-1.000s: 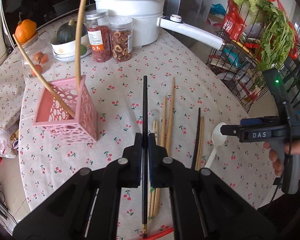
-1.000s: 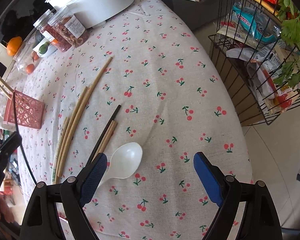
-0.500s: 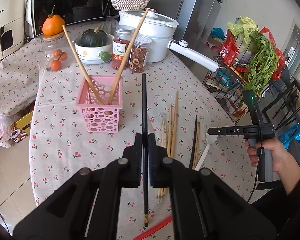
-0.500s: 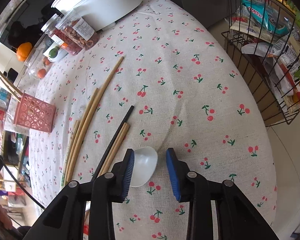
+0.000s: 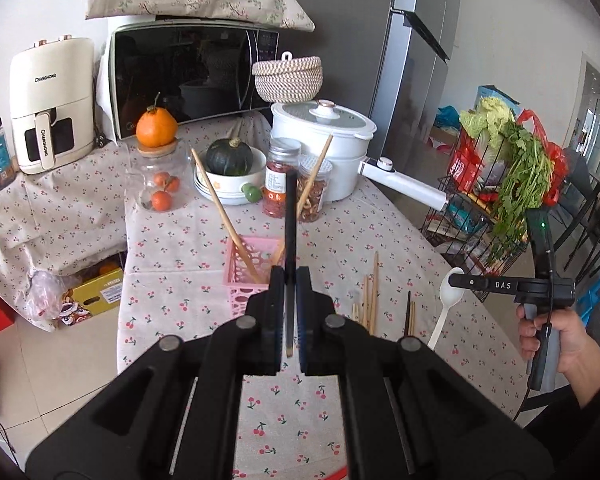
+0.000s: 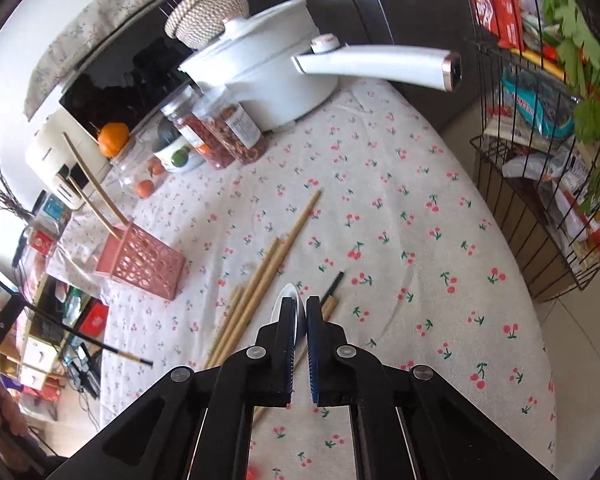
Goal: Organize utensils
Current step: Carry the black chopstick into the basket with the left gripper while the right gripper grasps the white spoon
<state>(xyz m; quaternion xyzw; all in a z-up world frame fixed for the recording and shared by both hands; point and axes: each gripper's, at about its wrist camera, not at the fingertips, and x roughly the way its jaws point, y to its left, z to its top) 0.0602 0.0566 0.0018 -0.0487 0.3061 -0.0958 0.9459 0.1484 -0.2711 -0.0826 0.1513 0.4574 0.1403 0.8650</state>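
Fingers of our left gripper [image 5: 287,280] pinch a black chopstick [image 5: 289,216], held upright above the near rim of the pink basket [image 5: 240,276]. Two wooden chopsticks [image 5: 228,216] lean inside that basket. Our right gripper [image 6: 300,312] is clamped on the white spoon [image 6: 287,300], lifted off the cherry-print tablecloth [image 6: 400,240]. Below it, more wooden chopsticks [image 6: 268,264] and another black chopstick [image 6: 332,285] lie side by side on the cloth. Farther off stand two spice jars [image 5: 296,184] and a white pot [image 5: 320,132].
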